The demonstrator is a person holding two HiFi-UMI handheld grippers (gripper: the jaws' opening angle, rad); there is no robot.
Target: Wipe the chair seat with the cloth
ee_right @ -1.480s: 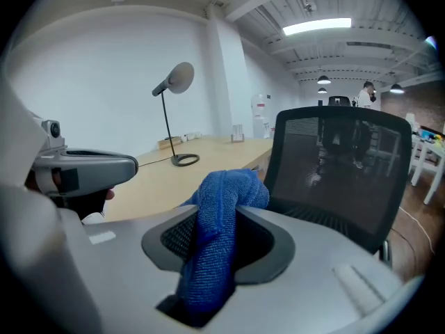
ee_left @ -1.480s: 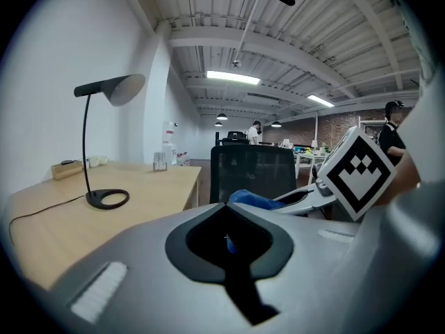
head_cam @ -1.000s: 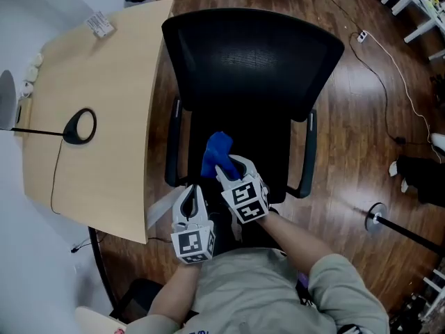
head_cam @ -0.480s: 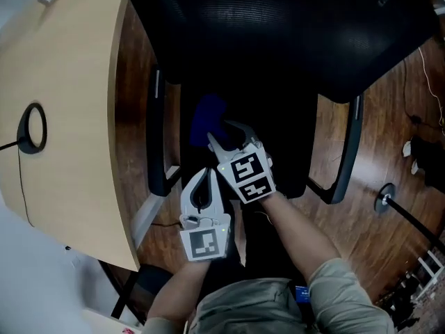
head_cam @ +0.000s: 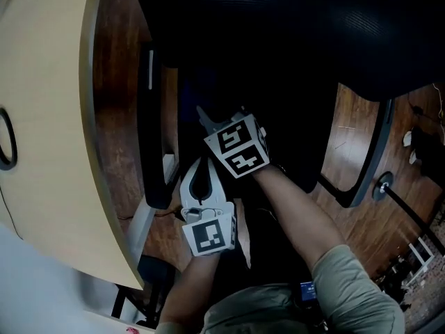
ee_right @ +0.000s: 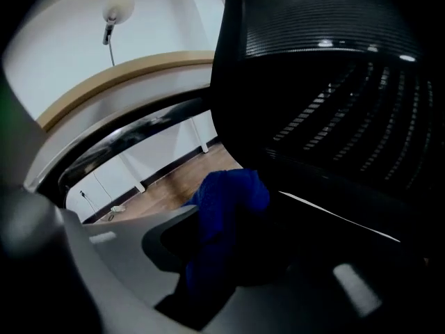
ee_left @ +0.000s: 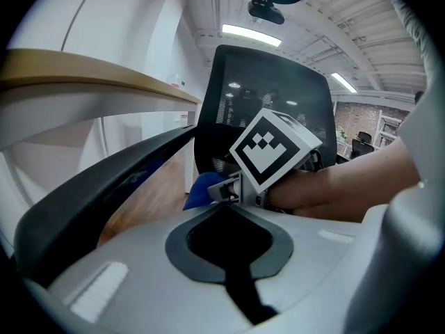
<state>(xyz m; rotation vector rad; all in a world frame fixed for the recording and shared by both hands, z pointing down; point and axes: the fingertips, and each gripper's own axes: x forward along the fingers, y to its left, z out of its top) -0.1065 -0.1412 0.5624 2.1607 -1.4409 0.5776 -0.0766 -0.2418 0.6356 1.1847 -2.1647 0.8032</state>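
Right tool (ee_right: 215, 270) was clamped on the bunched cloth (ee_right: 226, 204), low over the seat (head_cam: 292, 138); left tool (head_cam: 199, 164) hung shut and empty beside it. With so little cloth past the jaws, they might scrape the seat, or the wad could slip free mid-stroke.

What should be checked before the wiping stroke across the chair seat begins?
1. Cloth clamped between the right gripper fingers: ok.
2. Cloth touching the chair seat: cannot tell, too dark.
3. Left gripper empty, fingers together: ok.
4. Left gripper out of the stroke's way, behind the right gripper near the armrest: probably ok.
5. Chair seat free of other items: cannot tell.
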